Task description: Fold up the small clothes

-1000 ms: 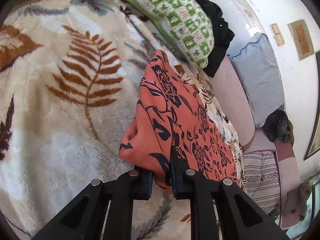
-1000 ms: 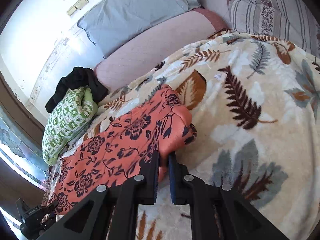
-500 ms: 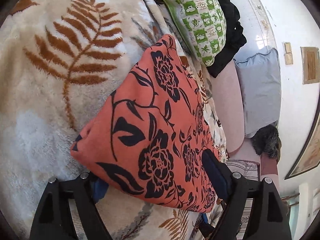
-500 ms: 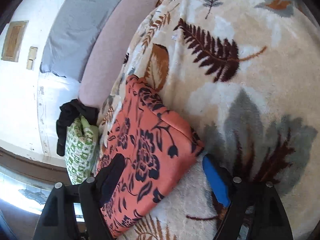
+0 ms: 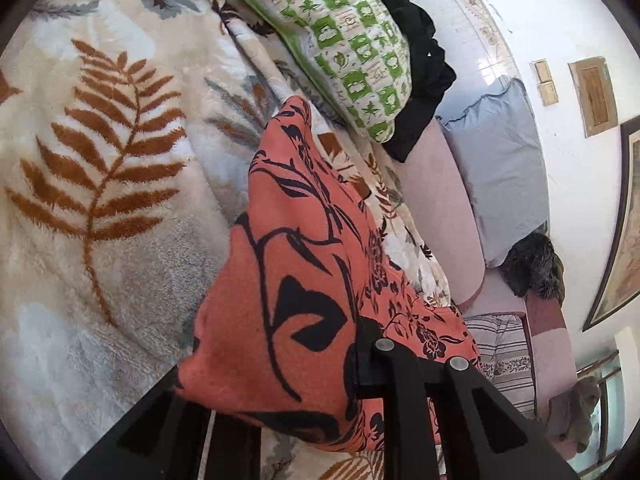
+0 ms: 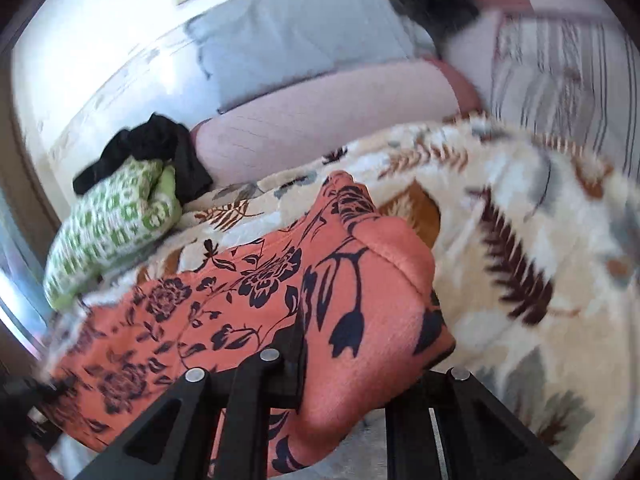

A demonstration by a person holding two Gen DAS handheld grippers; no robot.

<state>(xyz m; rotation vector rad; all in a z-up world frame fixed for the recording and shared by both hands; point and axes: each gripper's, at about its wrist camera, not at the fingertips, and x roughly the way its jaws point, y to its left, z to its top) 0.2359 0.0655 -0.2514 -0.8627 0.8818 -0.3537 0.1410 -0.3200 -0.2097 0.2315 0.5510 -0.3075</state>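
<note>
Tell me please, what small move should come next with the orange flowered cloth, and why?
Probably lift both corners together and carry them toward the far end for the next fold. The left tongs and right tongs are each closing on a near corner of the orange floral cloth, which is between their fingers, while the rest lies along the leaf-print blanket.

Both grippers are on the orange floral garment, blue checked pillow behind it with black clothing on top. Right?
One error: the pillow is green and white checked, not blue, as the left wrist view shows. The rest holds: the left gripper and right gripper are closing on the orange floral garment, with black clothing on the pillow.
</note>
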